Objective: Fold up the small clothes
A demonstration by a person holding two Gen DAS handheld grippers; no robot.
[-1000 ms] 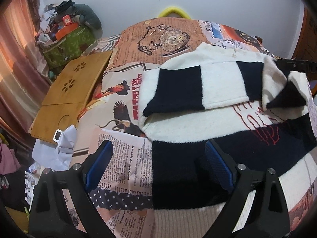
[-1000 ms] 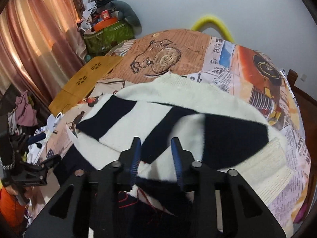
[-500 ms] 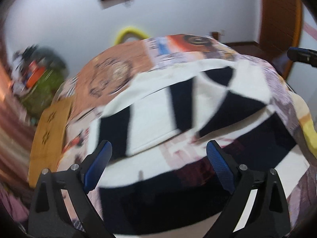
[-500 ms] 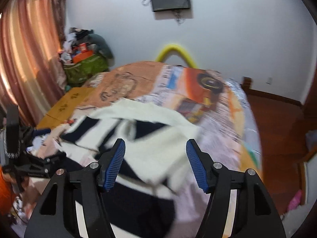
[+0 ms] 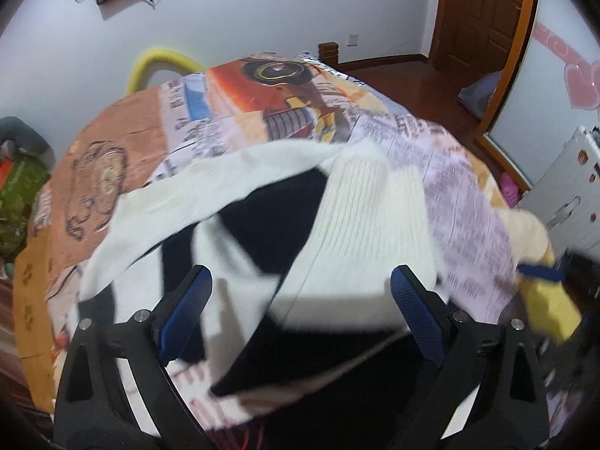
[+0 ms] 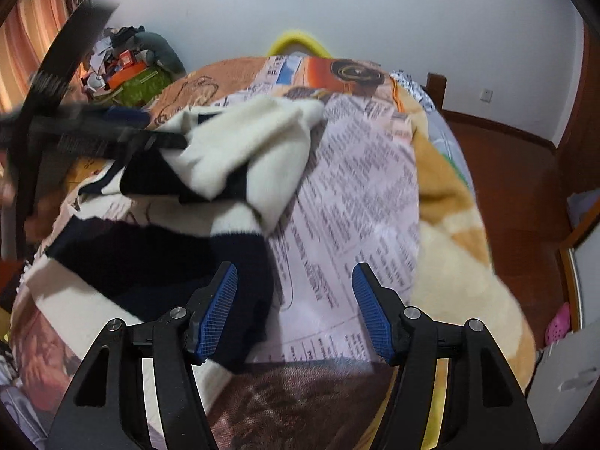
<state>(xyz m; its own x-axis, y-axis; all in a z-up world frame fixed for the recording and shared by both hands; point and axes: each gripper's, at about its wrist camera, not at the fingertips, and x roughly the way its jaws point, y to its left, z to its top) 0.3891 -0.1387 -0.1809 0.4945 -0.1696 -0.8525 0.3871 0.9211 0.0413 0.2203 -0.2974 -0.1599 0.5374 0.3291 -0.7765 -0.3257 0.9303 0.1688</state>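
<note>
A cream and navy striped sweater (image 5: 360,225) lies on the bed with both sleeves folded over its body. My left gripper (image 5: 300,307) is open and empty, its jaws wide apart above the sweater's folded right side. My right gripper (image 6: 294,311) is open and empty, hovering over the sweater's right edge (image 6: 240,262) and the printed blanket. The left gripper's black frame (image 6: 93,131) shows at the left of the right wrist view, close over the bunched sleeve (image 6: 255,150).
The bed is covered by a newspaper-print blanket (image 6: 356,206). A yellow hoop (image 5: 157,63) stands at the headboard. A pile of clutter (image 6: 127,71) sits at the far left. A wooden floor and door (image 5: 483,18) are to the right, with a white cabinet (image 5: 570,187).
My right gripper has opened and let go of the right sleeve, then pulled back to the right. My left gripper has swung right across the sweater. Both views are blurred by motion.
</note>
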